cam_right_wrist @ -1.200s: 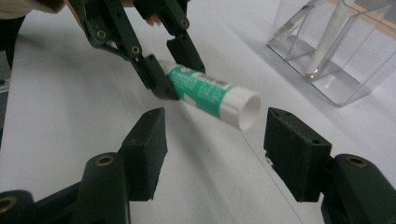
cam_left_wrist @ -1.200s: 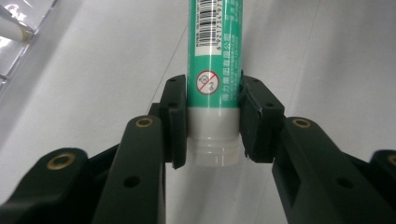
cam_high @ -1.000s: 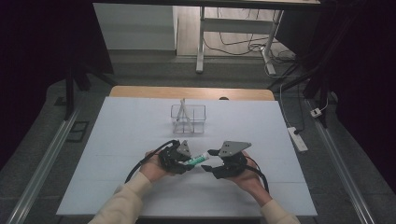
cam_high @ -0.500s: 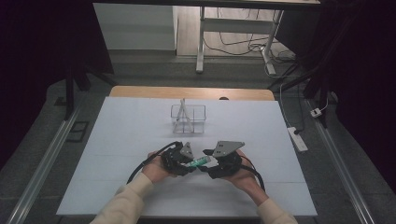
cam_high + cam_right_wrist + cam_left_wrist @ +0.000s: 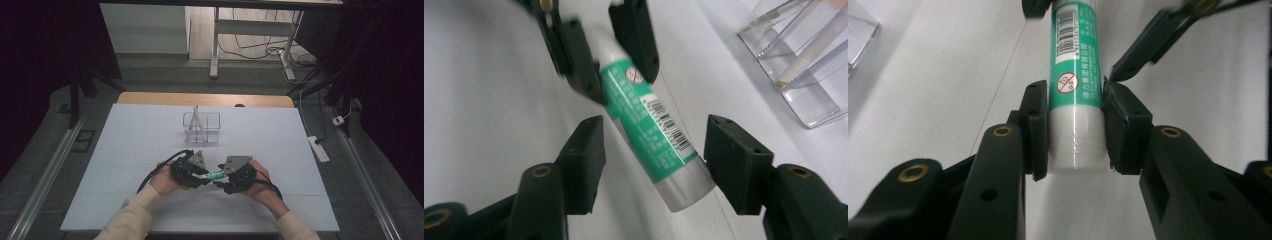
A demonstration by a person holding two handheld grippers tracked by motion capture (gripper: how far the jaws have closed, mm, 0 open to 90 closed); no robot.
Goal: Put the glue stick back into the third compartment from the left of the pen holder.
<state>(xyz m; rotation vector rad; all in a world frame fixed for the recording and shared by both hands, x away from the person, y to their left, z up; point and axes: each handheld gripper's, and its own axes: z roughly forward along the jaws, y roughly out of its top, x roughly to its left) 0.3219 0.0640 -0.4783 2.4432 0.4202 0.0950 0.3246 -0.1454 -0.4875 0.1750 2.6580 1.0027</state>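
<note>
Over white table (image 5: 125, 150), glue stick (image 5: 215, 175) left-right.

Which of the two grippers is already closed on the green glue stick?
The left gripper: its jaws press both sides of the glue stick. The right gripper stands open around its other end.

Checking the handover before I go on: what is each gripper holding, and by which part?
The left gripper clamps the glue stick at its white end. The right gripper has its jaws open around the grey end, gripping nothing.
</note>
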